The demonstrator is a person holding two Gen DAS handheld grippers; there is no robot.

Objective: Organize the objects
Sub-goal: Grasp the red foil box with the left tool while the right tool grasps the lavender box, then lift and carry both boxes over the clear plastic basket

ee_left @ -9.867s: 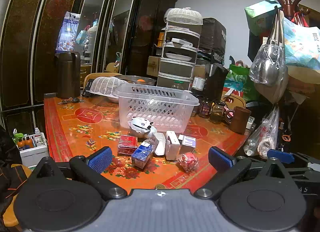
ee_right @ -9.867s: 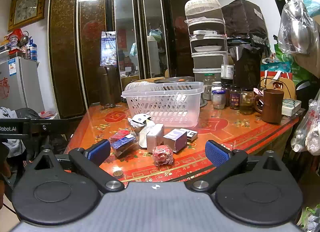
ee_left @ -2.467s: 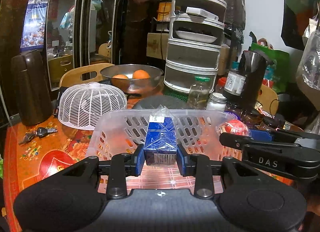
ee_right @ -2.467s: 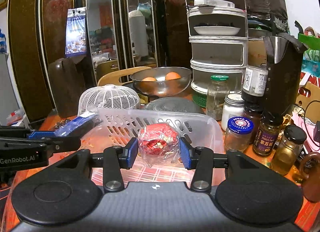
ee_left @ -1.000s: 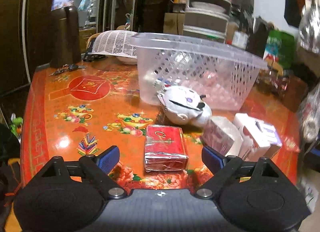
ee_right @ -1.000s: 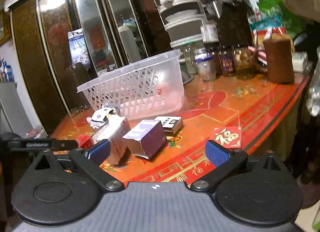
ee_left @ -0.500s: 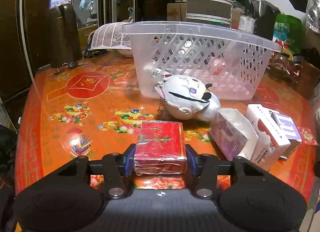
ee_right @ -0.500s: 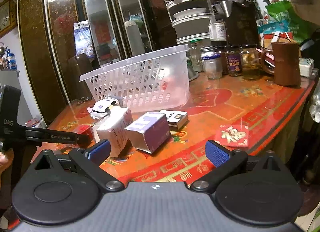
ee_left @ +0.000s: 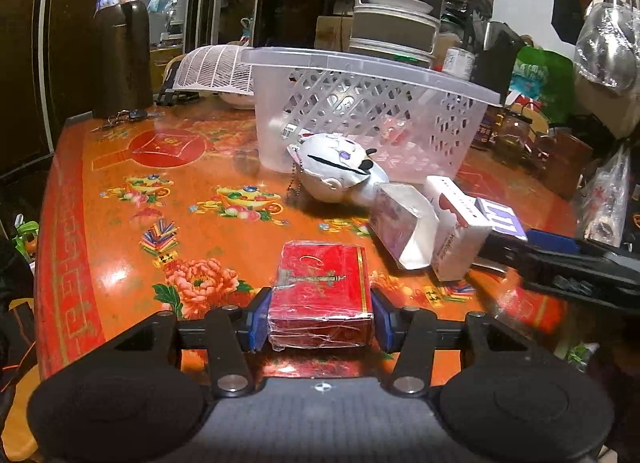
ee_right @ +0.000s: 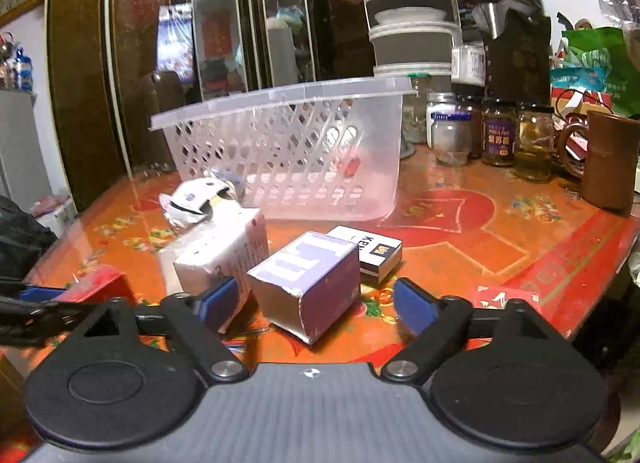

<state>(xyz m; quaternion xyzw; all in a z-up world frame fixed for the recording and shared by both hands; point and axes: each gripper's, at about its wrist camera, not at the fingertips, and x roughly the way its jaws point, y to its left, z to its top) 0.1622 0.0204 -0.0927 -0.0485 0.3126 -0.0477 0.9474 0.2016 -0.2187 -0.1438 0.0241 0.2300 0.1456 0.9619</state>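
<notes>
My left gripper [ee_left: 319, 323] is shut on a red wrapped box [ee_left: 320, 291], low over the orange table [ee_left: 120, 199]. My right gripper [ee_right: 316, 299] is open, its pads either side of a purple-and-white box [ee_right: 308, 279] that lies on the table; it shows in the left wrist view [ee_left: 500, 221] too. Beside it lie a white box [ee_right: 224, 255], a silver pack [ee_left: 400, 227], a flat white pack [ee_right: 372, 249] and a white plush toy [ee_left: 340, 171]. The clear plastic basket [ee_left: 372, 111] stands behind them with items inside.
Glass jars [ee_right: 496, 131] and a brown mug [ee_right: 608, 159] stand at the back right. A red envelope [ee_right: 504, 297] lies near the table's right edge. A white mesh food cover [ee_left: 216, 67], keys [ee_left: 124, 117] and a dark flask [ee_left: 120, 59] are at the back left.
My left gripper closed on the red box within the last second and has lifted it slightly. My right gripper has moved forward and down so the purple box sits between its open pads.
</notes>
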